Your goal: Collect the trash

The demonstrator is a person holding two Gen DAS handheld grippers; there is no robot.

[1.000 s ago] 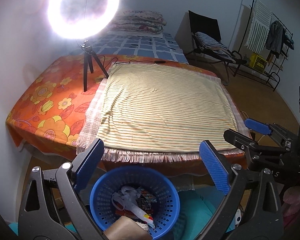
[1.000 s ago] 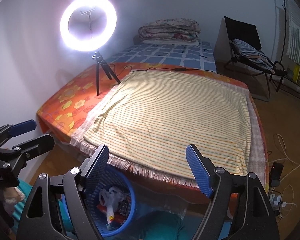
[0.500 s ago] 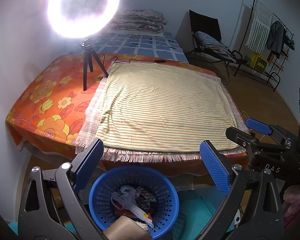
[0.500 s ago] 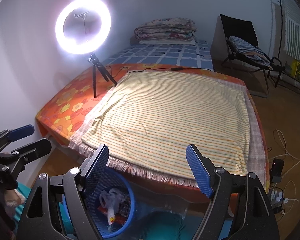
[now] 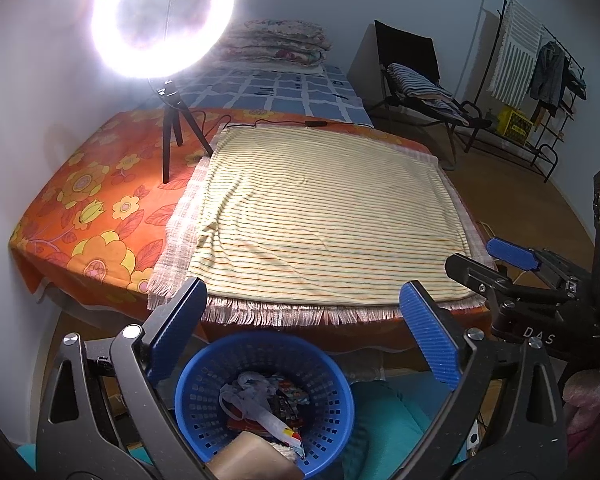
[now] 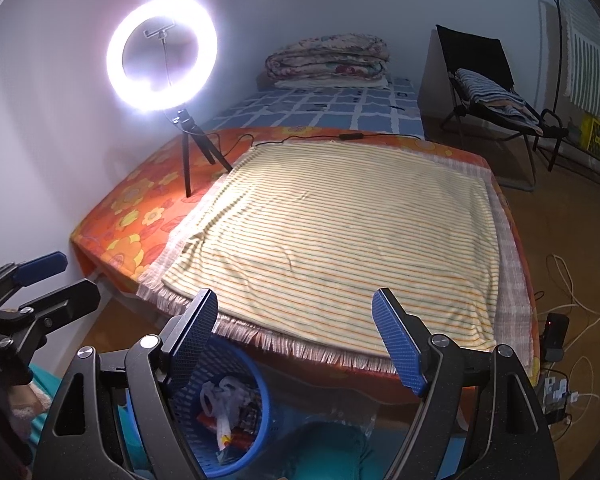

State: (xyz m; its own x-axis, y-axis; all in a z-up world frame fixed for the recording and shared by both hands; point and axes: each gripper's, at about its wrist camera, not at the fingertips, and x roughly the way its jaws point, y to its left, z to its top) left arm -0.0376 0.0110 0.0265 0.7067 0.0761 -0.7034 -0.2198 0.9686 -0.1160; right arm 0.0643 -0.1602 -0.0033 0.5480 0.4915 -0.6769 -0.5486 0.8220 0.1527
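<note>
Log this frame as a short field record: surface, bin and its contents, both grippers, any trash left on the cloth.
surface: striped cloth spread over an orange floral cover
bin: blue basket on the floor below the near edge
bin contents: crumpled wrappers and plastic
left gripper: open, nothing between the pads, above the basket
right gripper: open, nothing held, over the cloth's near edge
trash on cloth: none visible
other: lit ring light on a tripod at the far left

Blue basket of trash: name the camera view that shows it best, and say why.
The left wrist view: the blue basket sits nearly whole between the open fingers, trash visible inside. In the right wrist view a finger of the right gripper hides its left side.
</note>
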